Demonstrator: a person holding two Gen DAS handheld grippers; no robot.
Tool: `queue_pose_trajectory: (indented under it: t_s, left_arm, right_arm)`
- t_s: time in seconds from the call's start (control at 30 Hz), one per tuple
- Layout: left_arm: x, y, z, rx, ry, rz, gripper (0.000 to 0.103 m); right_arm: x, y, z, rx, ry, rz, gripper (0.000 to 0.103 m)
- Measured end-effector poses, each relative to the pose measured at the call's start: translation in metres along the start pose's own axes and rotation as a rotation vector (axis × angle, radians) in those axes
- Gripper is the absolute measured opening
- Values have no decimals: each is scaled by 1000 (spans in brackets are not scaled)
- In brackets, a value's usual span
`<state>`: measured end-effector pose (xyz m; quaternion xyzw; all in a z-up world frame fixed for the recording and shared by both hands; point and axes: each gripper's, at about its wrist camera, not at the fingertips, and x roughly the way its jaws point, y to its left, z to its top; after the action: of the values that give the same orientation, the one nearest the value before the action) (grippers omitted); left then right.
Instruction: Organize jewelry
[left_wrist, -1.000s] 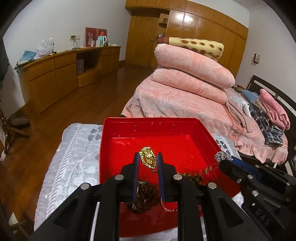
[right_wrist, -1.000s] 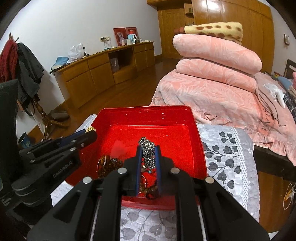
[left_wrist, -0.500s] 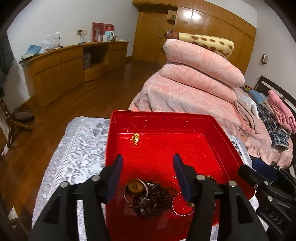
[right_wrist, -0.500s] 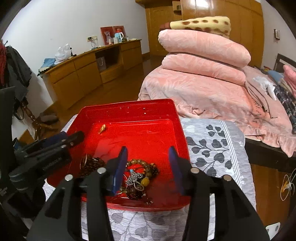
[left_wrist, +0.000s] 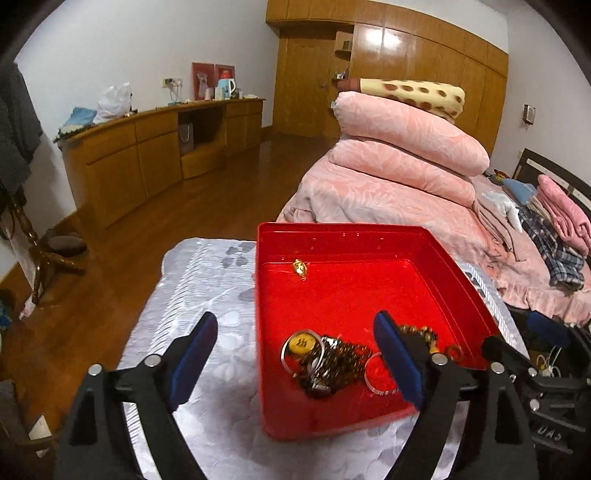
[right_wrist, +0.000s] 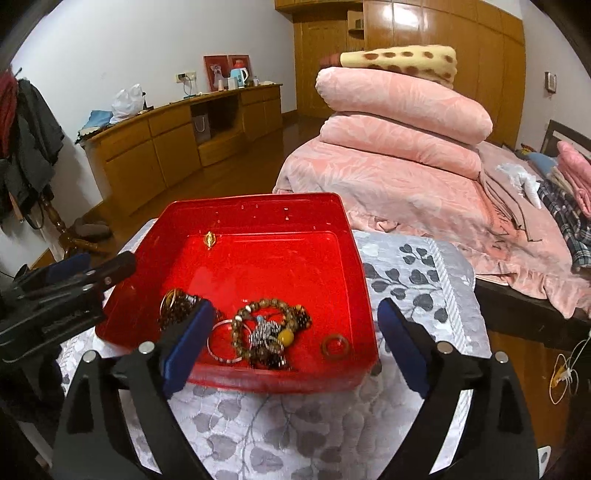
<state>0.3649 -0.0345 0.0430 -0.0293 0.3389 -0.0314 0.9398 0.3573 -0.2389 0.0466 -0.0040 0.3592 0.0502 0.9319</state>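
I am holding my left tool (left_wrist: 295, 354) spread wide and empty above the near left corner of the red tray (left_wrist: 436, 243), and my right tool (right_wrist: 295, 339) spread wide and empty above its near edge. The tray is sitting on the grey leaf-patterned desk cover (right_wrist: 417, 280). A gold pendant (left_wrist: 299, 267) is lying alone toward 12 o'clock, well apart from the tangled beads and rings (right_wrist: 266, 332) at 6 o'clock
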Motion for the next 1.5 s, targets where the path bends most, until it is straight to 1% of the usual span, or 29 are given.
queue_pose_trajectory:
  t_s: [0.07, 0.23, 0.33, 0.57, 0.93, 1.2, 1.5]
  left_arm:
    - [-9, 1, -6, 15, -13, -1, 88]
    - [-34, -1, -23, 58, -72, -5, 93]
    - [-47, -4, -30, 82, -98, -9, 93]
    - [-79, -4, -41, 85, -169, -18, 93]
    - [-110, 0, -60, 82, -235, -13, 93]
    - [-136, 1, -72, 86, -299, -24, 93]
    - [-159, -1, -80, 104, -373, -23, 93]
  right_arm:
    - [-6, -1, -5, 7, -3, 0, 93]
    - [-26, -2, -19, 26, -30, 9, 95]
    - [-40, -2, -28, 34, -57, 19, 96]
    - [-74, 3, -49, 34, -128, 40, 96]
    - [-113, 10, -61, 23, -199, 56, 97]
    - [-132, 19, -69, 4, -241, 76, 97]
    - [-152, 21, -73, 3, -294, 82, 97]
